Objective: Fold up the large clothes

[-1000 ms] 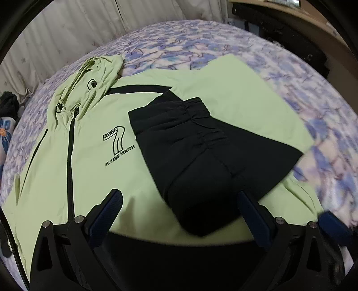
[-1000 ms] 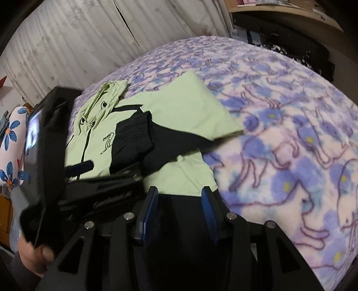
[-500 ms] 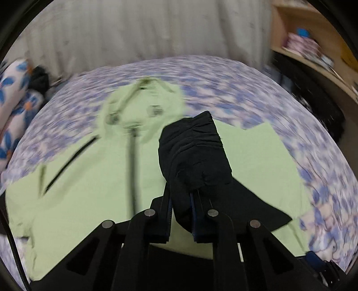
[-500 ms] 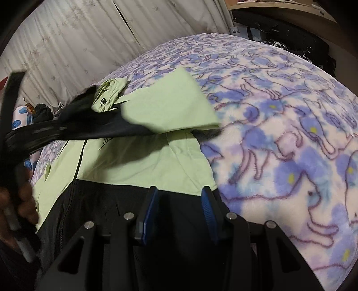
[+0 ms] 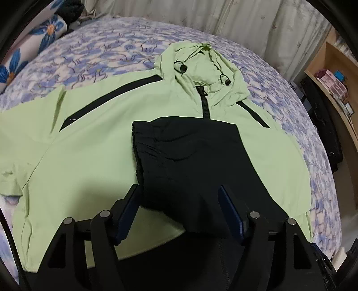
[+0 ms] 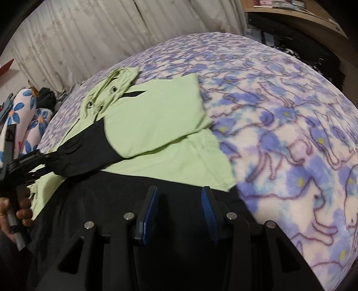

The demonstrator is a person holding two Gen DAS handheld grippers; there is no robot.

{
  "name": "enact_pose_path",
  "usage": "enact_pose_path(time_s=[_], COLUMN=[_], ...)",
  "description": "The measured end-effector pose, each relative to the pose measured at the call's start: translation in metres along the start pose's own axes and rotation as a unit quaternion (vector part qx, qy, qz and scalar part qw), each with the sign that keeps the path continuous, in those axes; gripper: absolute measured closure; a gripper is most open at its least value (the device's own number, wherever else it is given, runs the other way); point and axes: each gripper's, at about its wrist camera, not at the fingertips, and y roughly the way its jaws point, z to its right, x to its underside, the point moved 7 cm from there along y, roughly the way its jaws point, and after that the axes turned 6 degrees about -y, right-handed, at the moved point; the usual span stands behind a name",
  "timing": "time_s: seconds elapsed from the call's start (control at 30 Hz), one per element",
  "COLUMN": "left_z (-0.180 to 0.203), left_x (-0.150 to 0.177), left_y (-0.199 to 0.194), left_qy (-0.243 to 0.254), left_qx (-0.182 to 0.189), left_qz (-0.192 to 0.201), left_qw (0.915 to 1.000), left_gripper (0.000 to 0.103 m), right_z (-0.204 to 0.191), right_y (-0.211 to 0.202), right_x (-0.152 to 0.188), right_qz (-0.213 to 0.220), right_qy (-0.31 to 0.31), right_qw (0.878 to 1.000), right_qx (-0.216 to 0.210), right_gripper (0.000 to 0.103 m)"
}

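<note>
Lime hooded jacket [image 5: 94, 156] flat on floral blanket [image 5: 94, 51], long axis hood-to-hem, hood toward curtain [image 5: 235, 20]. Left gripper [image 5: 179, 210] opening, black sleeve cuff [image 5: 190, 161] between pads. Right gripper [image 6: 179, 210] half-open, empty, over black hem.

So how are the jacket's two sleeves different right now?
The right sleeve is folded across the jacket's chest, its black cuff between the left hand-held gripper's opening pads. The left sleeve lies spread out sideways on the floral blanket, unfolded, cuff out of view. Both are light green fabric.
</note>
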Motion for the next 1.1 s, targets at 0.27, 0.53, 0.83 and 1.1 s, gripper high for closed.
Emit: enact_pose_path(time_s=[0.27, 0.53, 0.83, 1.1], left_z=[-0.030, -0.014, 0.000, -0.043], left_x=[-0.013, -0.039, -0.096, -0.080], left_y=[0.031, 0.036, 0.013, 0.064], left_qy=[-0.028, 0.010, 0.048, 0.015], left_qx=[0.006, 0.000, -0.017, -0.055], left_qz=[-0.044, -0.019, 0.061, -0.005], left_qw=[0.9986, 0.9998, 0.9969, 0.9983], left_gripper=[0.032, 0.092, 0.093, 0.059], right_z=[0.003, 0.060, 0.069, 0.049], right_y=[-0.009, 0.059, 0.080, 0.108], right_x=[-0.053, -0.105, -0.117, -0.107], right_qz=[0.007, -0.037, -0.040, -0.084], right_qy=[0.024, 0.073, 0.086, 0.035], right_qw=[0.999, 0.997, 0.995, 0.995], right_qx=[-0.020, -0.011, -0.036, -0.047], right_gripper=[0.056, 0.049, 0.049, 0.049])
